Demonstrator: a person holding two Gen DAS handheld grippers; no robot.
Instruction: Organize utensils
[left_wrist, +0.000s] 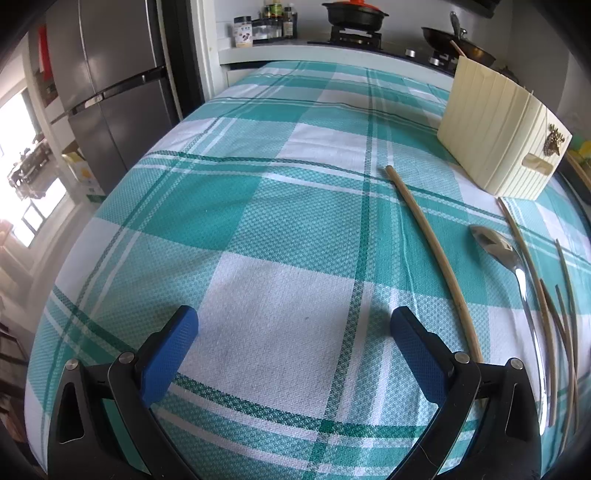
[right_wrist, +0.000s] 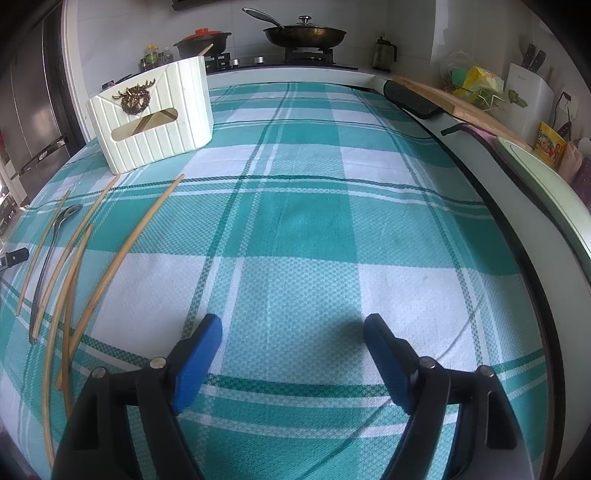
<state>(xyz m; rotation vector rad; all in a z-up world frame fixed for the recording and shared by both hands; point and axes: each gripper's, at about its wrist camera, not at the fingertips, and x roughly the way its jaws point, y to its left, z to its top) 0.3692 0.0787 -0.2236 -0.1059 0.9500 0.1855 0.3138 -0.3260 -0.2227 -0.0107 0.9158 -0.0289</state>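
A cream ribbed holder (left_wrist: 498, 140) (right_wrist: 155, 118) with a brass deer ornament stands upright on the checked tablecloth, and one chopstick (right_wrist: 207, 50) pokes out of its top. In front of it several bamboo chopsticks (left_wrist: 432, 251) (right_wrist: 136, 240) and a metal spoon (left_wrist: 498, 243) (right_wrist: 55, 236) lie loose on the cloth. My left gripper (left_wrist: 294, 317) is open over bare cloth, with the utensils to its right. My right gripper (right_wrist: 293, 323) is open too, nothing between its fingers, and the utensils lie to its left.
Behind the table a stove carries a black pot (left_wrist: 354, 16) and a frying pan (right_wrist: 304, 35). A grey fridge (left_wrist: 110, 92) stands at far left. A wooden board (right_wrist: 461, 105), a knife block (right_wrist: 528, 92) and packets line the right counter.
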